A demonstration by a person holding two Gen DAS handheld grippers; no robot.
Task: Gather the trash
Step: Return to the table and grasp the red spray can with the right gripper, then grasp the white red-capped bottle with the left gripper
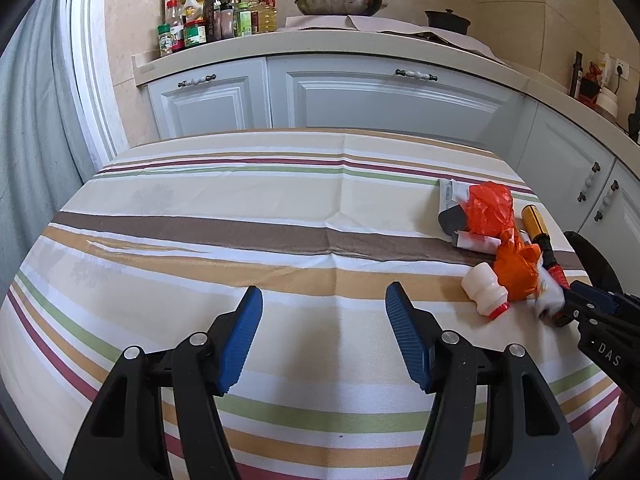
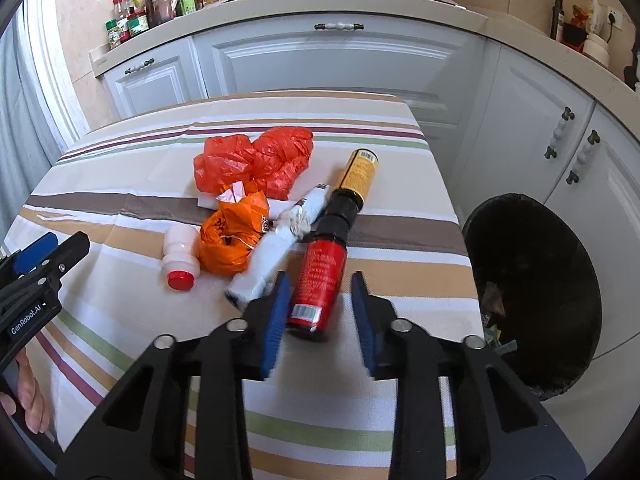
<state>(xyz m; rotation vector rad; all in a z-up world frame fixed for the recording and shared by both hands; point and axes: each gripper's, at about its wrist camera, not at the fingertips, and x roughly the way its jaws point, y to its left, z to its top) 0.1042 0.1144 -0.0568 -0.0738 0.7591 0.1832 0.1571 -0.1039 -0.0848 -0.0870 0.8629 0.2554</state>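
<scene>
Trash lies on the striped tablecloth [image 2: 120, 184]: a red bottle [image 2: 320, 276] and a yellow bottle [image 2: 358, 174] end to end, a white wrapper [image 2: 276, 240], an orange bag [image 2: 232, 236], a red bag [image 2: 256, 160] and a small white bottle with a red cap [image 2: 180, 258]. My right gripper [image 2: 320, 308] is open, its jaws on either side of the red bottle's near end. My left gripper [image 1: 324, 320] is open and empty above the cloth, left of the pile [image 1: 516, 268].
A black-lined trash bin [image 2: 532, 288] stands on the floor right of the table. White kitchen cabinets [image 1: 360, 96] and a counter with condiment jars [image 1: 212, 16] and a wok [image 1: 340, 2] stand behind. The left gripper shows at the right wrist view's left edge [image 2: 44, 256].
</scene>
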